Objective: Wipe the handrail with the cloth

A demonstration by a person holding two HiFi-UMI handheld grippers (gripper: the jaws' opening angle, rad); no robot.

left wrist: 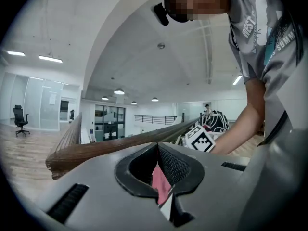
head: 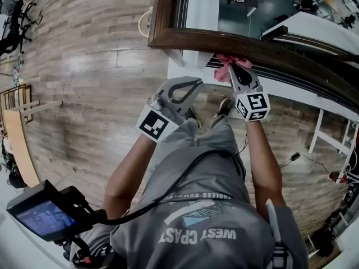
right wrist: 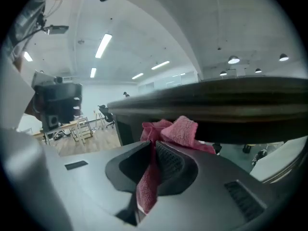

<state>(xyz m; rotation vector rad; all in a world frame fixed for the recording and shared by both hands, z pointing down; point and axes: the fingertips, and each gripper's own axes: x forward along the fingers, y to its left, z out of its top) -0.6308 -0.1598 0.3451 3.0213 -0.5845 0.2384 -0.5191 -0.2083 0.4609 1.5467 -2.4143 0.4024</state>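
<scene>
The dark wooden handrail (head: 269, 52) runs from the upper middle to the right edge of the head view. My right gripper (head: 238, 66) is shut on a pink cloth (head: 224, 67), which is bunched against the rail's near side. In the right gripper view the cloth (right wrist: 180, 131) sticks out of the shut jaws (right wrist: 154, 146) and touches the rail (right wrist: 231, 102) just above. My left gripper (head: 196, 82) hangs shut, a little short of the rail and left of the cloth. In the left gripper view the jaws (left wrist: 157, 146) meet, with the handrail (left wrist: 106, 150) beyond them.
A white ledge (head: 196, 15) sits under the rail, with a drop to a lower floor (head: 263, 4) beyond it. Wood flooring (head: 90, 83) spreads to the left. A handheld screen (head: 47, 214) is at lower left and a white table frame (head: 336, 139) at right.
</scene>
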